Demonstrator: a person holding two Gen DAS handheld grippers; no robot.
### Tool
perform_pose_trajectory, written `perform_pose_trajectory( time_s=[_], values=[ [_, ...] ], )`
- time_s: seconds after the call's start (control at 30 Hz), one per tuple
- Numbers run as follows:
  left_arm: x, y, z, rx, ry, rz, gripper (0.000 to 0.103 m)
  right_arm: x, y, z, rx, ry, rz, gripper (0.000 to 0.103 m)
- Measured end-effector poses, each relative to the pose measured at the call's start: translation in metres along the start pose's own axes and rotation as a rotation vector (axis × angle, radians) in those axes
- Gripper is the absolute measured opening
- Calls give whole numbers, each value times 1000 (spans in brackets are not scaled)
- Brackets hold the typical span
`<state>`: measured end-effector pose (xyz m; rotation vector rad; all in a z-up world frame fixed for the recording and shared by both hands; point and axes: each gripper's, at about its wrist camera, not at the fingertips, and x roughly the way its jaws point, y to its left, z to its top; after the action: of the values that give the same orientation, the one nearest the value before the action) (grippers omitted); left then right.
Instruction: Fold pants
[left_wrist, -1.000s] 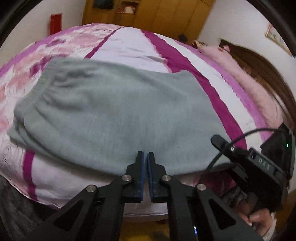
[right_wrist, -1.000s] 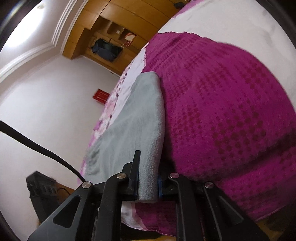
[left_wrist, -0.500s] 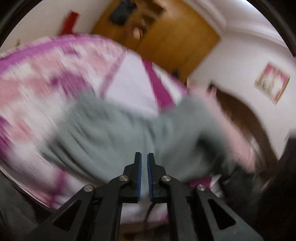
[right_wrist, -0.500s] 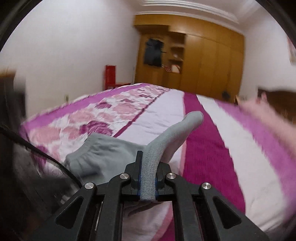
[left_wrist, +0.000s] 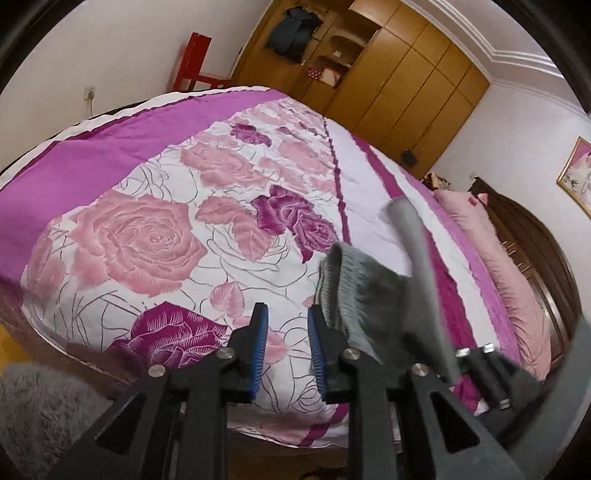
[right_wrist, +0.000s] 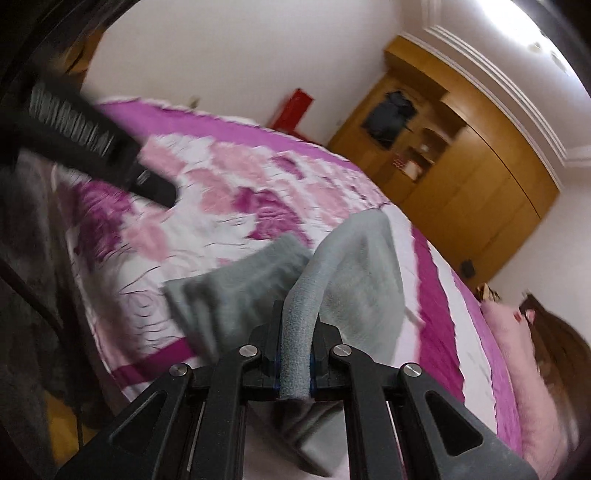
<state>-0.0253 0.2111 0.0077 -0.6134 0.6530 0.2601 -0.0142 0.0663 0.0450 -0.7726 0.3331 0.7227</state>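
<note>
The grey knit pants lie bunched on the bed near its front edge, one fold lifted off the rose-patterned bedspread. The right gripper has its fingers clamped on that raised fold. The left gripper is opening, nothing between its blue pads, the ribbed waistband just beside it. One pink pillow, one red chair and one wooden wardrobe stand beyond.

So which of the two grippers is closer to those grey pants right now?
Right. The right gripper has its jaws clamped on a fold of the grey pants. The left gripper is beside the waistband, jaws opening with only bedspread showing between them.
</note>
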Motion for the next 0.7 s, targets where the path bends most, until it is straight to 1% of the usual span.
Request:
perform_pose_trajectory(
  time_s=[0.07, 0.2, 0.37, 0.5, 0.53, 0.6, 0.67, 0.7],
  values=[
    [-3, 4, -1, -5, -6, -6, 23, 5, 7, 0, -9, 15, 18, 7],
    [-3, 13, -2, -32, 15, -14, 24, 11, 17, 2, -35, 34, 24, 7],
    [1, 14, 1, -50, 21, -7, 24, 15, 22, 5, -57, 47, 22, 7],
    [0, 22, 1, -97, 21, -17, 24, 23, 27, 11, -54, 59, 2, 9],
    [1, 25, 1, -112, 22, -19, 25, 23, 28, 13, -45, 51, -9, 9],
    [1, 31, 2, -149, 25, -39, 31, 21, 26, 16, -10, 36, -5, 10],
    [-1, 35, 4, -176, 22, -75, 36, 16, 17, 18, 55, 28, 29, 11],
    [-2, 36, 4, -185, 22, -99, 37, 11, 7, 17, 108, 13, 66, 15]
  ],
)
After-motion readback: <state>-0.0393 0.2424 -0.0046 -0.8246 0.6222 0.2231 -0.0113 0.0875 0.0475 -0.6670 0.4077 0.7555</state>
